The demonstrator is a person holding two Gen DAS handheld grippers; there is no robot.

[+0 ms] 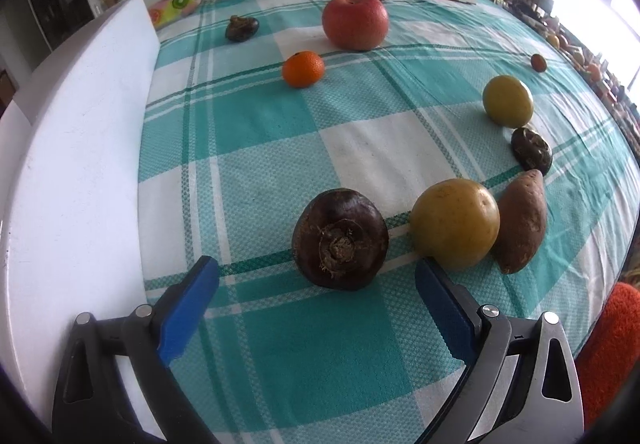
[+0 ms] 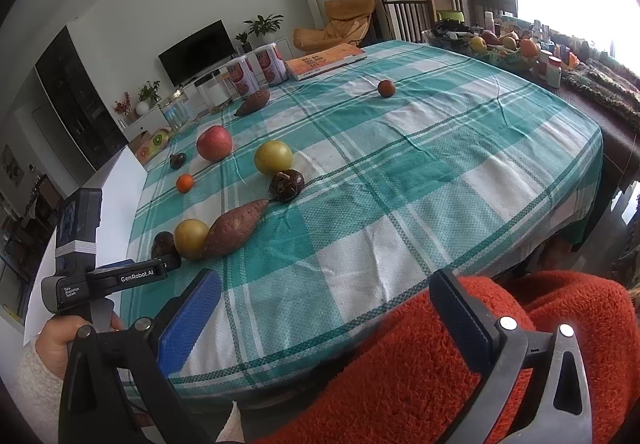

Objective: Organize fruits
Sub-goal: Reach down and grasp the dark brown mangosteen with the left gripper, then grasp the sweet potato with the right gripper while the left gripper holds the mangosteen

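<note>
A: Left gripper (image 1: pixel 316 284)?
B: Blue pads spread wide — the dark brown round water chestnut (image 1: pixel 340 240) sits just ahead of them, untouched, near the tabletop's near edge, with the yellow-green round fruit (image 1: pixel 456 224) and reddish sweet potato (image 1: pixel 522 222) beside it.
A: Right gripper (image 2: pixel 324 308)?
B: Spread too, nothing between the pads — over the teal-and-white checked tablecloth (image 2: pixel 400 184) edge.

Red apple (image 1: pixel 355 22), small orange (image 1: pixel 303 69), two yellow-green fruits (image 1: pixel 455 223), dark water chestnuts (image 1: pixel 340 239) scattered on table

A home living room: television (image 2: pixel 197 51), houseplants (image 2: pixel 264 24), armchair (image 2: pixel 340 24), checked tablecloth (image 2: pixel 440 164).
</note>
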